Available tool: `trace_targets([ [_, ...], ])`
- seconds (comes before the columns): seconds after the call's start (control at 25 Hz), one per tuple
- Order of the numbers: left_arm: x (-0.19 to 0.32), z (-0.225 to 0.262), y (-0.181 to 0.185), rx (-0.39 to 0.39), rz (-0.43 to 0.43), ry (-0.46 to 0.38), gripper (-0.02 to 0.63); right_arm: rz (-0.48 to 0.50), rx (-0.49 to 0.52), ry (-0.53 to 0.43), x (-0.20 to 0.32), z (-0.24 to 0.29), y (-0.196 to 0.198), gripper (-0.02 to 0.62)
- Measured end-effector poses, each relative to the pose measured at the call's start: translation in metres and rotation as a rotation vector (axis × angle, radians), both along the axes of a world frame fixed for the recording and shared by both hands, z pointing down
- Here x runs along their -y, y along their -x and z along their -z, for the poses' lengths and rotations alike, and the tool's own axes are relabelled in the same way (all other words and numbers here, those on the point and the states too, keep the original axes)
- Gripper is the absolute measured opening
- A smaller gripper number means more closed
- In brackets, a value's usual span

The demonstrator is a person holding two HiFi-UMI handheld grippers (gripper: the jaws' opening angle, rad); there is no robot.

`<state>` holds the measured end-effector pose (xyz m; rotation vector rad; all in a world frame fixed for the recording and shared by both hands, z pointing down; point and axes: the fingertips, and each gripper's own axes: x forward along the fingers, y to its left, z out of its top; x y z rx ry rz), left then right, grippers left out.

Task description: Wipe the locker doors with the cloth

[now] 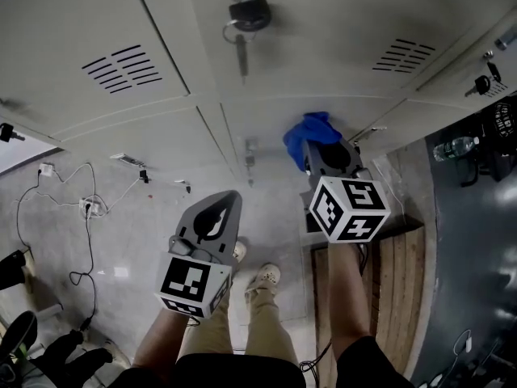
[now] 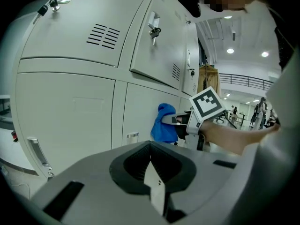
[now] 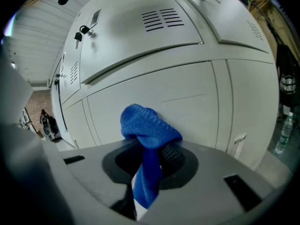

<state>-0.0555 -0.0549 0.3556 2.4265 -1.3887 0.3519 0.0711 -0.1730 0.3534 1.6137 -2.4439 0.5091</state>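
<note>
Seen from above, the right gripper (image 1: 329, 153) has its 2 jaws clamped on a bunched blue knitted cloth (image 1: 310, 133). The cloth appears to press against a lower pale grey metal locker door (image 1: 266, 124). The left gripper (image 1: 215, 214) hangs to its left, nearer the person, jaws together on nothing. Wiping looks under way on this 1 door. No streaks show what is done, so the other doors are likely left to do. Every locker seems shut, contents hidden. A dark padlock with a key (image 1: 247, 13) hangs on the upper door.
</note>
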Motion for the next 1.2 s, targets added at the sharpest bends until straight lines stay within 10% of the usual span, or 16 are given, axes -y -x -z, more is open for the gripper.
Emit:
trace_targets([
  [0.8, -0.003, -0.008, -0.012, 0.016, -0.016, 0.010, 0.009, -0.290, -0.049, 0.006, 0.018, -0.007, -0.124, 0.080],
  [1.2, 0.001, -0.013, -0.015, 0.008, -0.019, 0.019, 0.009, -0.325, -0.062, 0.002, 0.004, -0.015, -0.116, 0.079],
])
